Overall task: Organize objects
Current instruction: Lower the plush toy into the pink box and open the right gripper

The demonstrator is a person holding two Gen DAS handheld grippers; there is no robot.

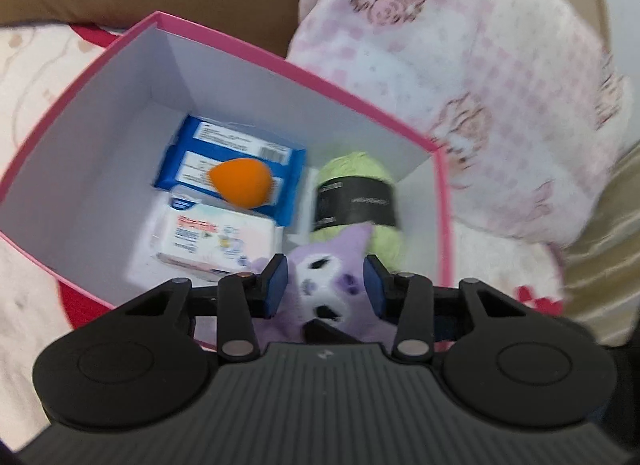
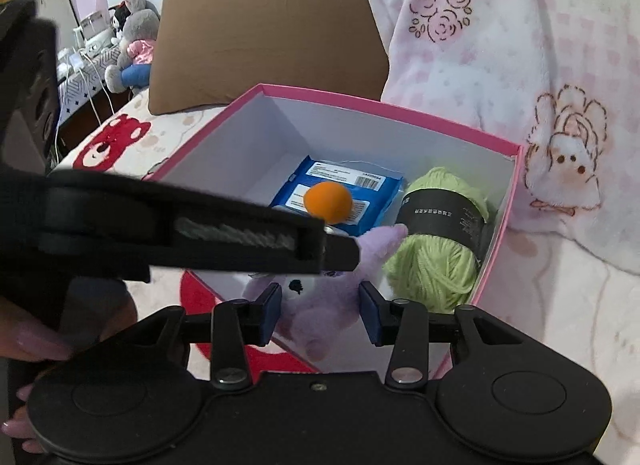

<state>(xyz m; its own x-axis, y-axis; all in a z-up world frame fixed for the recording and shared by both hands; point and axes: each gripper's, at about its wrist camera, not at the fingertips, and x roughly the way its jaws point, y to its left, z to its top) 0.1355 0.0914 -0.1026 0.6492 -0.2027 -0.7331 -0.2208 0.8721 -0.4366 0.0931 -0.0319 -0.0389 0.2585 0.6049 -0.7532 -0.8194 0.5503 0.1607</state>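
Together: both grippers clamp one purple plush toy (image 1: 326, 293) over the near corner of a pink box (image 1: 224, 39) on a bed.
Left gripper (image 1: 326, 287): blue pads press the toy's head from either side; its white face shows between them.
Right gripper (image 2: 320, 311): pads close on the toy's body; the head is half hidden behind the left tool, which crosses this view from 9 o'clock.
Left view only: a white wipes pack (image 1: 212, 237) at 9 o'clock of the toy.
Right view only: stuffed animals (image 2: 134, 45) on a far shelf at 10 o'clock; fingers (image 2: 36, 339) of the person at 8 o'clock.
Both views: blue packet (image 1: 240, 157), orange sponge (image 1: 240, 183) on it, green yarn ball (image 1: 360, 201) against the right wall.
Open room: the box's bare white floor at 9 o'clock of the packet.
Edges: pink blanket (image 1: 460, 65) crowds the right rim; brown pillow (image 2: 264, 37) stands behind the far corner.
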